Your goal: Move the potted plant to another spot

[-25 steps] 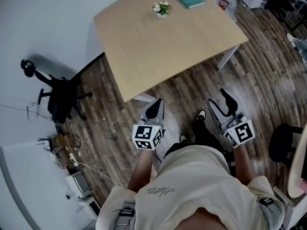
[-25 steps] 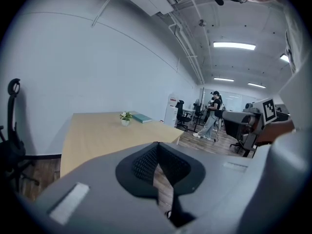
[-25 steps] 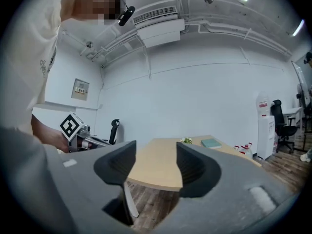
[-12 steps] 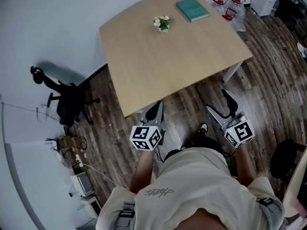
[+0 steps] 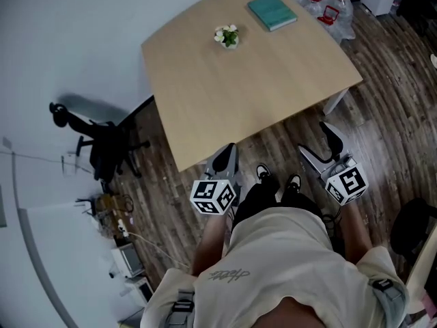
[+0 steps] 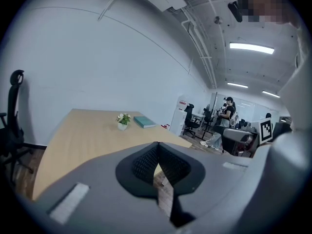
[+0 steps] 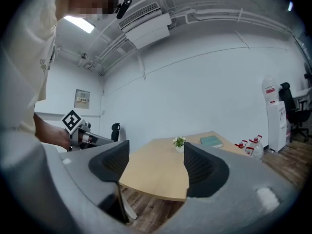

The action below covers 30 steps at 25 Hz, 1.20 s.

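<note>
A small potted plant [image 5: 227, 36] with white flowers stands on the far part of the wooden table [image 5: 252, 94], near a teal book [image 5: 272, 12]. Both grippers hang over the floor at the table's near edge, far from the plant. My left gripper [image 5: 225, 157] is shut with nothing in it; its pads [image 6: 146, 161] meet, and the plant [image 6: 123, 121] shows far beyond them. My right gripper [image 5: 321, 147] is open and empty. Its jaws have just been opening with nothing between them. In the right gripper view the plant [image 7: 179, 143] is small and distant between the spread fingers [image 7: 202, 169].
A black office chair [image 5: 102, 149] stands left of the table by the white wall, with cables and boxes [image 5: 113, 217] on the floor below it. Water bottles [image 5: 328, 2] sit past the table's far right corner. A dark chair [image 5: 416, 224] is at right. People stand far off [image 6: 226, 113].
The person has stepped closer to the table, so both grippers now sit near its front edge. The right gripper's jaws stand wider apart than a second ago.
</note>
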{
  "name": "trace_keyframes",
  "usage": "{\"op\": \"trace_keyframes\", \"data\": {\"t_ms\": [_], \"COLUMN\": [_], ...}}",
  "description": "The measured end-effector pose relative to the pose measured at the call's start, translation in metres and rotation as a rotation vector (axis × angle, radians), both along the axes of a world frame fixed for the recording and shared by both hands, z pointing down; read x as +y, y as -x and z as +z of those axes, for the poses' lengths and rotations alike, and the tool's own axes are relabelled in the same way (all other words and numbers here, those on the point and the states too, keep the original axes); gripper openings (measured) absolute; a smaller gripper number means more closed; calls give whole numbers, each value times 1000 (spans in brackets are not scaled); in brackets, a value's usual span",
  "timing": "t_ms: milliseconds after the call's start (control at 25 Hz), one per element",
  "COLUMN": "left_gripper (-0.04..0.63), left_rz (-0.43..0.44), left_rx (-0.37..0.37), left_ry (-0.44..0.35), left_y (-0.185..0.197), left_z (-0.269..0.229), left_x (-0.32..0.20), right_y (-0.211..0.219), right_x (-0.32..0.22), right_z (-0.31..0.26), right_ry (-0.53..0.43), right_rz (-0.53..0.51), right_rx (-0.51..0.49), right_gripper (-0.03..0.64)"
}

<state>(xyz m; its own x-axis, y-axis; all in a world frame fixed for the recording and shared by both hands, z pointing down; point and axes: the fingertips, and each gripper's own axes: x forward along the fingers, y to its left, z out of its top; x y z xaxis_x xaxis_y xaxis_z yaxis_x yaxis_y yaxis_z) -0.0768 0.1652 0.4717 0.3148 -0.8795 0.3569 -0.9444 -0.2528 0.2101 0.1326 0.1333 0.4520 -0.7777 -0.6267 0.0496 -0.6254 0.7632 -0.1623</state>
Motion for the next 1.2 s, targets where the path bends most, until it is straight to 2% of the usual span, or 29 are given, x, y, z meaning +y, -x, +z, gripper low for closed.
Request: {"op": "trace_keyframes", "data": {"t_ms": [280, 520, 800, 1040, 1200], "left_gripper": [18, 18, 18, 18, 18], "left_rz": [-11, 3, -1, 49, 42], "left_rx": [14, 40, 39, 5, 21], "left_ry": [2, -34, -85, -109, -113], "left_y": [2, 7, 36, 69, 92], "left_z": [8, 5, -9, -17, -15], "left_x": [-36, -86, -158, -208, -234], "right_y": [-6, 4, 37, 85, 115], "right_x": [-25, -64, -117, -172, -203], "right_z": [7, 2, -7, -23, -28], "right_ry": [50, 37, 26, -4, -10], "right_rz": [2, 5, -3, -9, -19], "right_rx": [-29, 15, 55, 92, 106], "right_gripper": [353, 353, 353, 353, 353]}}
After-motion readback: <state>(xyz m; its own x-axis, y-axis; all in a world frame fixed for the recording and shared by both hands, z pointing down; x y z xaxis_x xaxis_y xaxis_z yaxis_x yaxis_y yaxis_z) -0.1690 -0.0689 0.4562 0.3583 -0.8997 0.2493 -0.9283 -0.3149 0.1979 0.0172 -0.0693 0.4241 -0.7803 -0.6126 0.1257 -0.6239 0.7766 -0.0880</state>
